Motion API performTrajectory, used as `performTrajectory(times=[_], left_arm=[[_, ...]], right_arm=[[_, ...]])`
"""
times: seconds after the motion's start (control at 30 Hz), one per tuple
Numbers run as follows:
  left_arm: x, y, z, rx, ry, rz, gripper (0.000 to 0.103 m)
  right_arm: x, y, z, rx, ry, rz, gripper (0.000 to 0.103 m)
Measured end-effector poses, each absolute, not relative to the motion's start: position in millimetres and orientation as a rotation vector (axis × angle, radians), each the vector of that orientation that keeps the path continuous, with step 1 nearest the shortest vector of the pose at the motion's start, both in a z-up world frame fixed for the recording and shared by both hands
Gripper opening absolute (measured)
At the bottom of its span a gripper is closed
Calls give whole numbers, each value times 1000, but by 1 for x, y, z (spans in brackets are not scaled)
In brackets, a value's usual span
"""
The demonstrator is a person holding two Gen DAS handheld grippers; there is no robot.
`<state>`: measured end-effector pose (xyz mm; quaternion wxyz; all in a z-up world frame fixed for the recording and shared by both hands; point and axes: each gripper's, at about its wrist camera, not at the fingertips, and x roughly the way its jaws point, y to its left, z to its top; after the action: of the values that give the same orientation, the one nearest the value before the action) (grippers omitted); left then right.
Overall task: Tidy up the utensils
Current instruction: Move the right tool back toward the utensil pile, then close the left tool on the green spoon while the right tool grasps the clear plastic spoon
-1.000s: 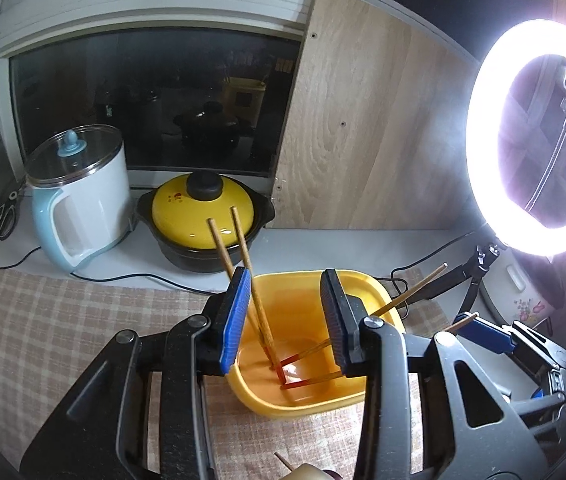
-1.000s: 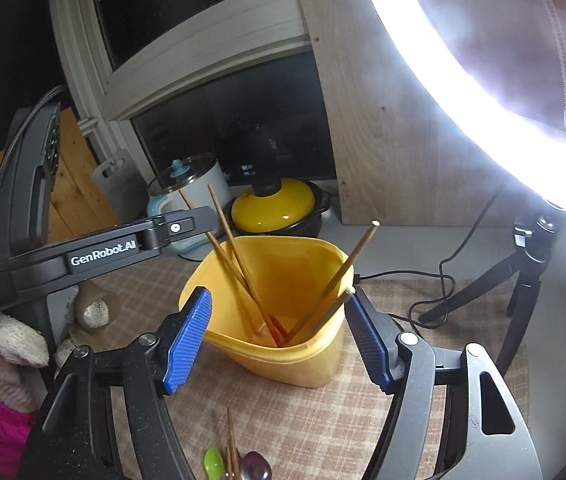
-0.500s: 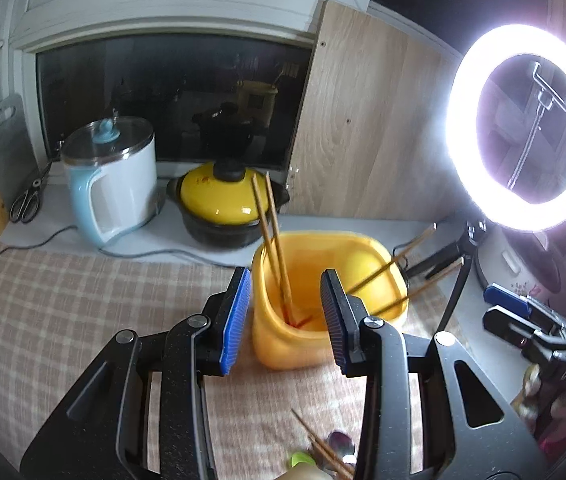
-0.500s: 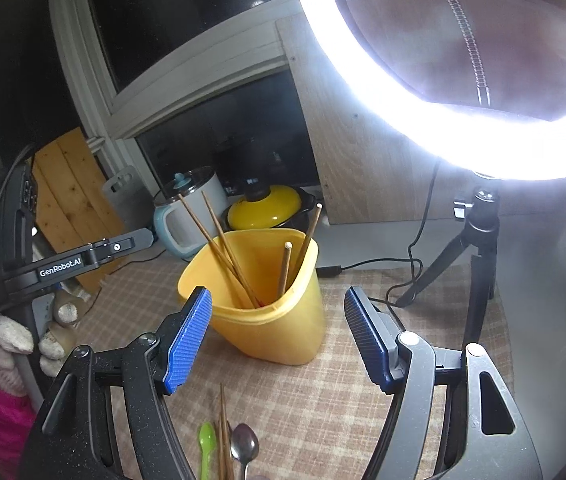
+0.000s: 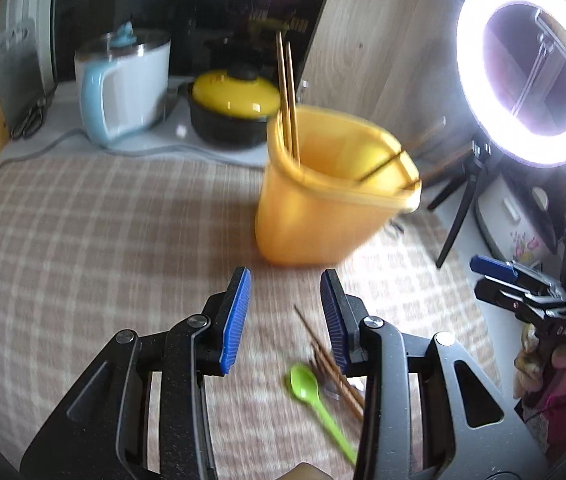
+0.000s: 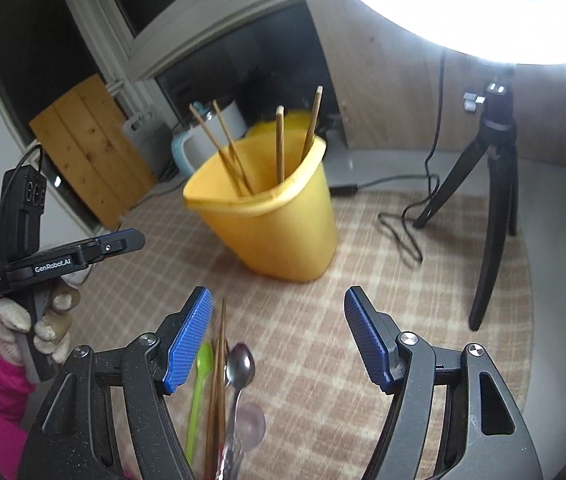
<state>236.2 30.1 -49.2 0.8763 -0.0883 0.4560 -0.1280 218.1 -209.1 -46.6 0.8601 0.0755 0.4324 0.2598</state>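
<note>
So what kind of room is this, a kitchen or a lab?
Most likely a home kitchen counter set up for filming: an electric kettle and a yellow-lidded cooking pot stand by the window, chopsticks sit in a yellow tub, and a ring light glares over it.

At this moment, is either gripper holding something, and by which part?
Nothing is held. The left gripper and the right gripper are both open and empty, above the green spoon, loose chopsticks and metal spoon.

yellow bin (image 6: 283, 232), green spoon (image 5: 311, 390), checked cloth (image 5: 83, 220)
</note>
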Motion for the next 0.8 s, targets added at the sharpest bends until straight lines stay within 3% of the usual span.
performTrajectory(times=[0.17,0.23,0.43,0.8], left_arm=[[221,24,-72,-198,1017,-276,36],[216,22,-80,-204,1033,-279,36],[204,20,-103,-228,1092,-283,36],[203,5,-137,-183,1189,-310,36]], right_arm=[[217,-198,-67,149,1005,613,68],[214,-197,-75,148,1042,636,55],[205,-193,-110,160,1192,687,36],[187,-190,-139,161,1294,696,31]])
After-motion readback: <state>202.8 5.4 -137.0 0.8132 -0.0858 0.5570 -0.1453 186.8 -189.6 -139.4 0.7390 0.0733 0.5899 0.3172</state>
